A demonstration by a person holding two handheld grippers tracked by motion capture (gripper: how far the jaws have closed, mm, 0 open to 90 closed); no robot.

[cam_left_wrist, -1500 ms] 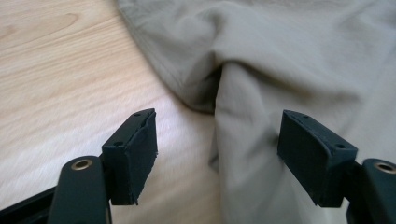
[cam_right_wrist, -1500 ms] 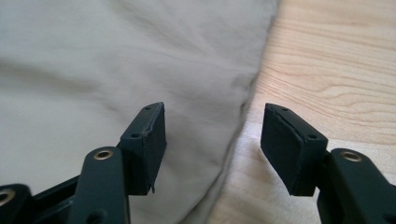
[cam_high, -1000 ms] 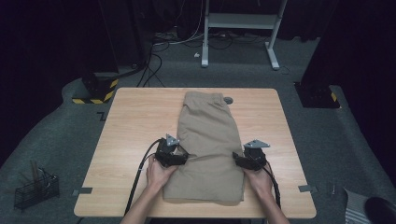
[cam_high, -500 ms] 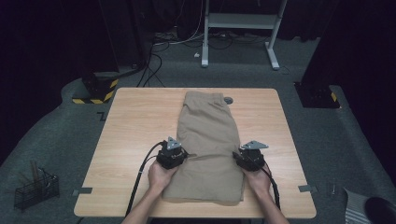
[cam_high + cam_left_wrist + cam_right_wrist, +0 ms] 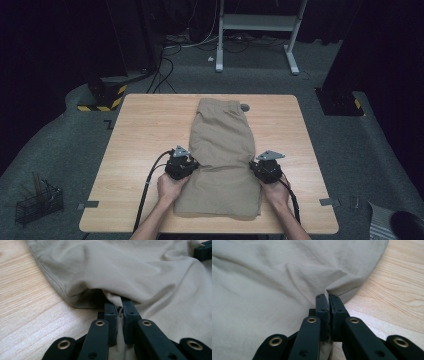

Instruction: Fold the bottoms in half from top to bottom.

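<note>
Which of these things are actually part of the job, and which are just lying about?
Part of the job: beige shorts, left tool, right tool, each pinching an edge.
Lying about: wire basket on the floor, white stand.

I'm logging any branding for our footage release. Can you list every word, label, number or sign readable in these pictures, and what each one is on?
There is no readable text.
Khaki garment: no tag, label or print shows, nor in either gripper view.
Left gripper and right gripper: plain black jaws with brass rivets, no marking.
Floor by the table's far left corner: a dark mark, too small to read.
Yellow-and-black hazard stripes on a base: a pattern, no words.
</note>
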